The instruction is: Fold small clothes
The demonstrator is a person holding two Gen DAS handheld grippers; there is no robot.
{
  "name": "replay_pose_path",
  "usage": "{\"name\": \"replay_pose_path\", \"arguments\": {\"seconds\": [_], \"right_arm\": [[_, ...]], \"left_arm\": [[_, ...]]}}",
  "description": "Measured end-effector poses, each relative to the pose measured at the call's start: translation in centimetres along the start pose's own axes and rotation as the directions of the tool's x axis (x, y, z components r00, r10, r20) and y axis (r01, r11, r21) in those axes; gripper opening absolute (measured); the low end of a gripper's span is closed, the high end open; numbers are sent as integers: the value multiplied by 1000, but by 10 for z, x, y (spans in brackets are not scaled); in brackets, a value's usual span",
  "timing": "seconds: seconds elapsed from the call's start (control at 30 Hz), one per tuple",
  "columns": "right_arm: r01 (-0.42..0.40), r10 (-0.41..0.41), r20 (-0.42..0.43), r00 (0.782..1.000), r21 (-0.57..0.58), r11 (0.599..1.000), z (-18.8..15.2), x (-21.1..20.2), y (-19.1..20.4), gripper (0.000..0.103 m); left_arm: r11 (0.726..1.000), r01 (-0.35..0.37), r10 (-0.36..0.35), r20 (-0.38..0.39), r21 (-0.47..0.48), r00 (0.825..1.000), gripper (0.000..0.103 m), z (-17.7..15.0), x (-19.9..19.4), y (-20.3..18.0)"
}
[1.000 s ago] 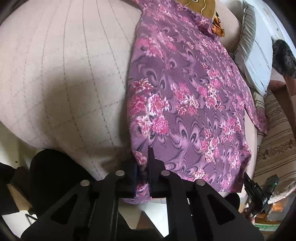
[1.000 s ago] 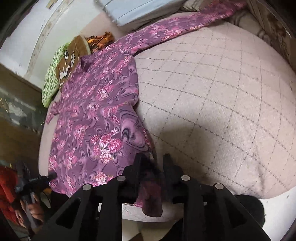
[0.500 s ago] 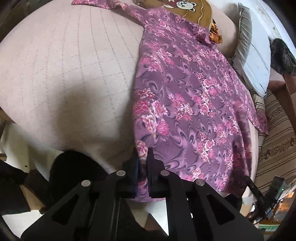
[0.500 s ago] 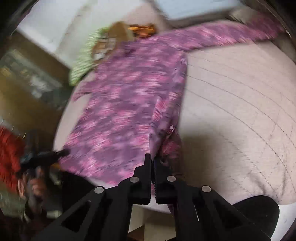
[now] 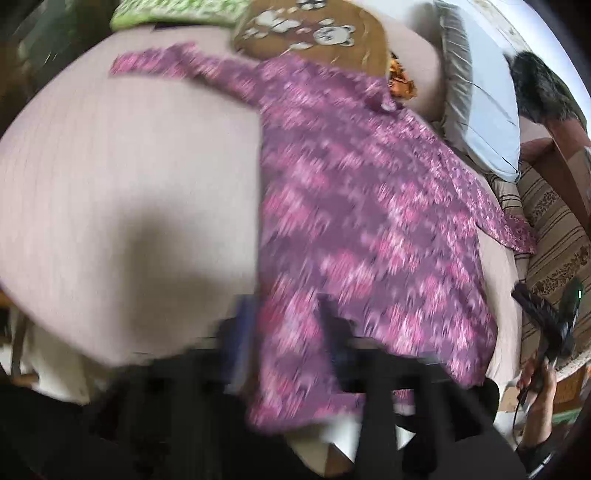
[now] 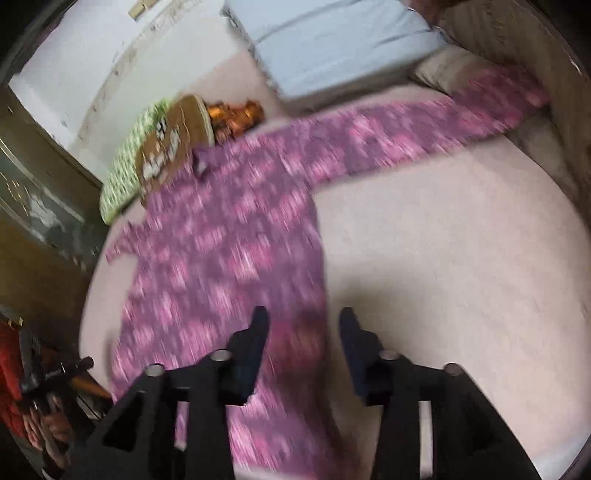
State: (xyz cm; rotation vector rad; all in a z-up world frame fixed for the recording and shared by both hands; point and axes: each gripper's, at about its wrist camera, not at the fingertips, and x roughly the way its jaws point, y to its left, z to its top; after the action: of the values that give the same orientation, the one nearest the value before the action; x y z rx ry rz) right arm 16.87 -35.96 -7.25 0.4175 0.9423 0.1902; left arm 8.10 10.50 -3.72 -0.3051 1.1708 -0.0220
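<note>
A purple floral long-sleeved garment [image 5: 362,206] lies spread flat on a pale quilted bed [image 5: 122,192], sleeves stretched out to both sides. It also shows in the right wrist view [image 6: 229,251]. My left gripper [image 5: 286,314] is open, its fingers standing apart over the garment's lower left hem corner. My right gripper [image 6: 301,325] is open, its fingers apart over the lower right hem edge. Both views are motion-blurred. The hem hangs slightly over the bed's near edge.
A brown bear-print cushion [image 5: 310,33] and a green pillow [image 5: 173,11] lie beyond the collar. A light blue pillow [image 6: 332,40] and a small orange object [image 6: 236,114] lie at the head. The other gripper [image 5: 550,321] shows at the right edge. A wooden door [image 6: 37,206] stands left.
Both grippers have opened and let go of the hem corners they pinched. Both have pulled back and up, so more of the garment and bed shows.
</note>
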Motion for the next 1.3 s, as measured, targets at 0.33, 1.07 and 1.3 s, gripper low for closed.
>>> {"name": "replay_pose_path", "arguments": {"seconds": [0.33, 1.07, 1.3], "right_arm": [[149, -157, -84, 984, -93, 984, 59, 118, 17, 8], [388, -471, 222, 854, 334, 859, 110, 1, -140, 35], [352, -536, 232, 811, 538, 766, 130, -17, -222, 43]], "left_arm": [[994, -92, 96, -73, 51, 993, 59, 49, 85, -48], [970, -152, 157, -12, 190, 988, 64, 44, 117, -79], [973, -169, 174, -21, 154, 984, 79, 43, 134, -84]]}}
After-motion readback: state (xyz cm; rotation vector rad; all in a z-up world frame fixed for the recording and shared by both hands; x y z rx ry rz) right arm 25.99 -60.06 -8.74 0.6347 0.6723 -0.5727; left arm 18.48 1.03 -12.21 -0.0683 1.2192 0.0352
